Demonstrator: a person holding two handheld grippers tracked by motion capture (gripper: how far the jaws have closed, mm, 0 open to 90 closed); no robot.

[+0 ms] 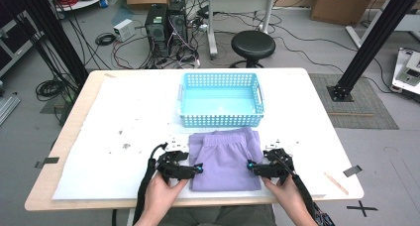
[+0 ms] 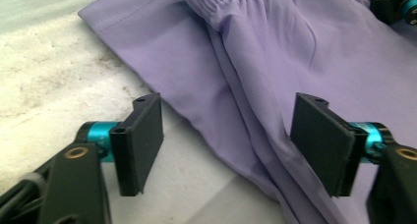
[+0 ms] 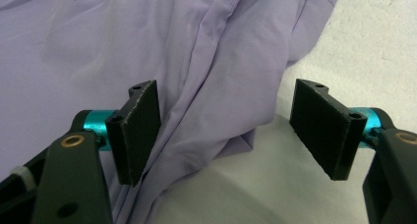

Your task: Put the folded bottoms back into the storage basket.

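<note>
One folded garment, two grippers and one basket on a white-covered surface [image 1: 124,137]. The lilac shorts [image 1: 227,159] are a thin, smooth woven cloth with a gathered elastic waistband, folded into a rough rectangle; they lie flat at the near middle of the surface, just in front of the basket and between the two grippers. The basket [image 1: 221,120] is one piece of light blue plastic, rectangular, with perforated walls and a handle slot at each short end; its floor is bare.

The left gripper [image 1: 197,168] rests at the left edge of the shorts and the right gripper [image 1: 251,165] at the right edge, each held in one hand at the near rim of the surface. Each gripper carries two flat, black, rectangular pads on turquoise metal pins.

In the left gripper view, the left gripper [image 2: 227,143] has its jaws spread wide; the folded side edge of the shorts runs through the gap, and neither pad presses on the cloth. In the right gripper view, the right gripper [image 3: 225,133] likewise stands wide open over the opposite folded edge, gripping nothing.

The white cover is matt and slightly grainy, with small dark specks to the left of the shorts.
</note>
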